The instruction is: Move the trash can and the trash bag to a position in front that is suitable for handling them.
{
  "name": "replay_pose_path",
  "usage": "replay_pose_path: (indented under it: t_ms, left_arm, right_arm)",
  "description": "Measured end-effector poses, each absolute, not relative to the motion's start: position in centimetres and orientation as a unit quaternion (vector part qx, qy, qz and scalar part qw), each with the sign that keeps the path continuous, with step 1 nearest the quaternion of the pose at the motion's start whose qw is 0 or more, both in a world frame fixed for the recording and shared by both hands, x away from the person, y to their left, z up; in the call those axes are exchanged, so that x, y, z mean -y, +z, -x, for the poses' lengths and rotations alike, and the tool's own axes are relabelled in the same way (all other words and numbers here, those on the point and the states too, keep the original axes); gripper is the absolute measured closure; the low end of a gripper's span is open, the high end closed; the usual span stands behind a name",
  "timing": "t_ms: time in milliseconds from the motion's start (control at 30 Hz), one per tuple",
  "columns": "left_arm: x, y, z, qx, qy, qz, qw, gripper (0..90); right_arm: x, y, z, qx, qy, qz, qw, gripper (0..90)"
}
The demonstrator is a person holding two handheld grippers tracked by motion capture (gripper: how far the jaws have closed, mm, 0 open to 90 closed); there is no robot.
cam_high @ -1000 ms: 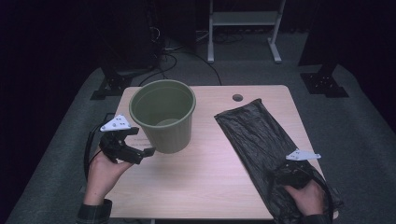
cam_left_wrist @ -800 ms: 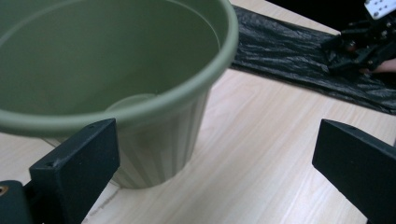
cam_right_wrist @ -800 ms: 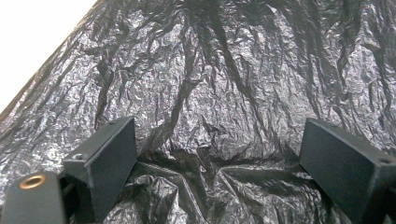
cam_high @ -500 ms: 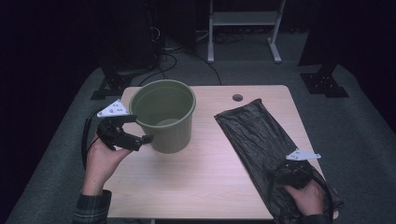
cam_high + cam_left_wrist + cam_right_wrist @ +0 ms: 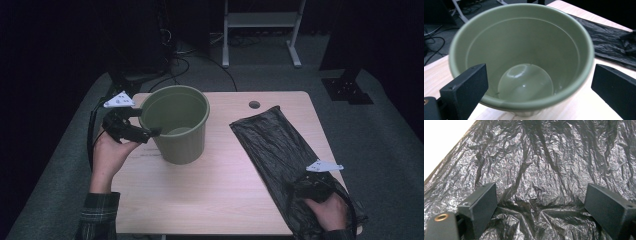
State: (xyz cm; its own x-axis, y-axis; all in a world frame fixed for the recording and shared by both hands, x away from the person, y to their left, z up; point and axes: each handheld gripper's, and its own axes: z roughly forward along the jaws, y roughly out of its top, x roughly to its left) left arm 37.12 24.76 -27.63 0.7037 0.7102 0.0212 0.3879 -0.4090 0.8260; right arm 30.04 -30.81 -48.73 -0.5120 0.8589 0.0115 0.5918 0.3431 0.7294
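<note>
Here the green plastic bucket stands upright at the left of the surface, and the left claw hangs spread wide at its near rim, so it should straddle the wall squarely before it closes. The right claw, also gaping, presses on the black bin bag lying flat at the right; pinching one raised fold near the bag's end would probably lift it cleanly.

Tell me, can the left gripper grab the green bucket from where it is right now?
Probably yes. The left gripper is right at the rim of the green bucket, with its jaws open. In the left gripper view the near rim lies between the jaws and nothing blocks it.
</note>
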Motion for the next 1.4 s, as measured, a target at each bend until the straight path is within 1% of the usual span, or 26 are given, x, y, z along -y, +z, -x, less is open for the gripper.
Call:
replay_pose_path:
  t_ms: [267,533,967,1400]
  left_arm:
    - [-24.9,-27.5,-38.9,-0.344,0.205,-0.819,0.412,0.0]
    - [-25.7,-28.6,-40.6,-0.369,0.199,-0.817,0.397,0.0]
    - [-26.8,-30.0,-41.5,-0.395,0.182,-0.811,0.392,0.0]
    - [-26.6,-31.2,-42.2,-0.403,0.163,-0.817,0.38,0.0]
  right_arm:
    - [30.8,-48.7,-30.0,-0.797,0.348,-0.455,0.192,10.3]
    - [30.8,-48.7,-30.0,-0.797,0.348,-0.456,0.191,10.2]
    - [30.8,-48.7,-30.0,-0.797,0.348,-0.455,0.192,10.2]
    - [30.8,-48.7,-30.0,-0.797,0.348,-0.454,0.192,10.3]
